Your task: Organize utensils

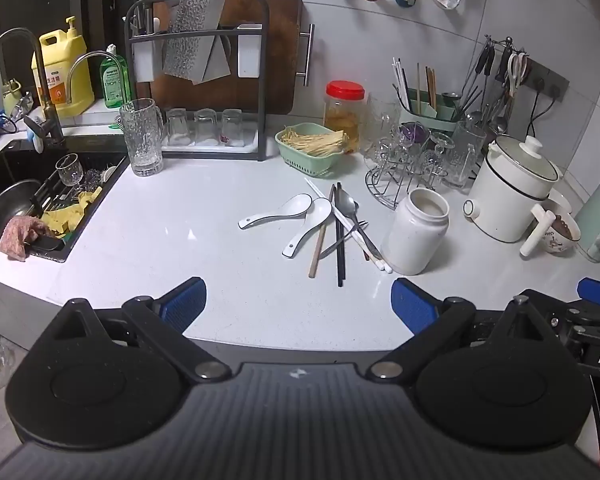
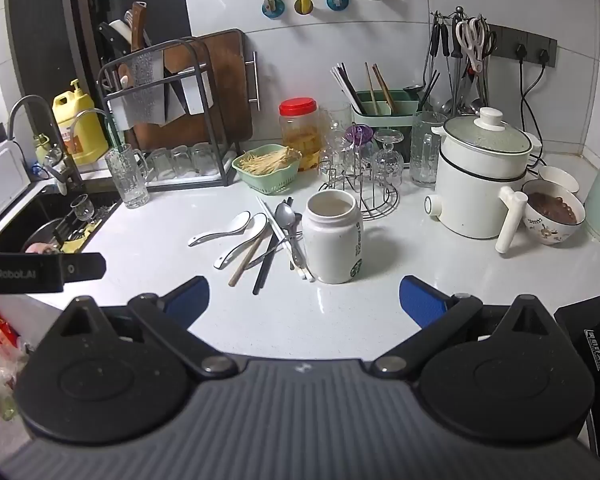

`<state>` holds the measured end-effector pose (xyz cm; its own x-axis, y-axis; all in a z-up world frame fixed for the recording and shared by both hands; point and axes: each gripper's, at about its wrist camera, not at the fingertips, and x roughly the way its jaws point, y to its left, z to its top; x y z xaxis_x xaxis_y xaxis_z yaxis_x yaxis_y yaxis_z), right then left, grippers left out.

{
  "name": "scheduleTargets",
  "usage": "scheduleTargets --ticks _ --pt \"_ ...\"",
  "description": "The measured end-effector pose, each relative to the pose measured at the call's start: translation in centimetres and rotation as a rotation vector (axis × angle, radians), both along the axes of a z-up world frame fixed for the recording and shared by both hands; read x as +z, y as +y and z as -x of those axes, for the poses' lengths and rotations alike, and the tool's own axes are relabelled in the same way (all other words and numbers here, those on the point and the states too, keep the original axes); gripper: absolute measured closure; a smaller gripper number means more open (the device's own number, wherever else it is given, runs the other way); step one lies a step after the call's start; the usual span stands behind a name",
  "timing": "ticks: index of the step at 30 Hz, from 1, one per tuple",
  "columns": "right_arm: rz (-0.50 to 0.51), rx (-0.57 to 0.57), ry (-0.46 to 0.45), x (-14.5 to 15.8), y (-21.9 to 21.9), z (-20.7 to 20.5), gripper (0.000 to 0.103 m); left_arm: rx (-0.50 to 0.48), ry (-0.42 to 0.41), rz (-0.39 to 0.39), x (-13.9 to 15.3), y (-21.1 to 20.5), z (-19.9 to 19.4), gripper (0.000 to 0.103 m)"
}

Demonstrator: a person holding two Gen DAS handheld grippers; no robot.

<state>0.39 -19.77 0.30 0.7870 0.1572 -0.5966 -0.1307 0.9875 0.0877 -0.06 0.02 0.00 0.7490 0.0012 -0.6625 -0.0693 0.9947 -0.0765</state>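
left hand-held gripper (image 1: 299, 304): spread wide, holds nothing | spoons (image 1: 296, 214), chopsticks (image 1: 340, 240): piled on white worktop (image 1: 172, 232), just left of cup (image 1: 416, 232) | right hand-held gripper (image 2: 304, 302): spread wide, holds nothing

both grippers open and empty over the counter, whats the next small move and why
Probably ease the right hand-held gripper forward and down toward the loose pile of utensils lying flat beside the white jar. The jar stands upright with an open mouth, nothing visibly inside, and both the right and left hand-held gripper are open, empty and short of the pile. The wooden chopstick at the pile's near edge looks easiest to reach first.
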Motion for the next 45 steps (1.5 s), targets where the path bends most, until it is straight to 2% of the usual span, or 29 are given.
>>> scheduleTargets --ticks 5,12,17,45 --pt "-0.006 -0.001 -0.003 0.0 -0.3 0.0 0.0 0.004 -0.001 0.0 0.0 0.0 0.1 0.003" --pt "0.01 0.0 0.001 -0.4 -0.3 0.3 0.0 -0.003 -0.004 -0.006 -1.5 -0.4 0.6 0.003" --pt "-0.004 -0.008 -0.009 0.1 -1.0 0.2 0.0 -0.002 0.005 -0.013 -0.4 -0.7 -0.1 0.003" --pt "0.003 0.005 -0.023 -0.1 -2.4 0.8 0.0 -0.018 -0.003 -0.013 -1.1 -2.2 0.4 0.003"
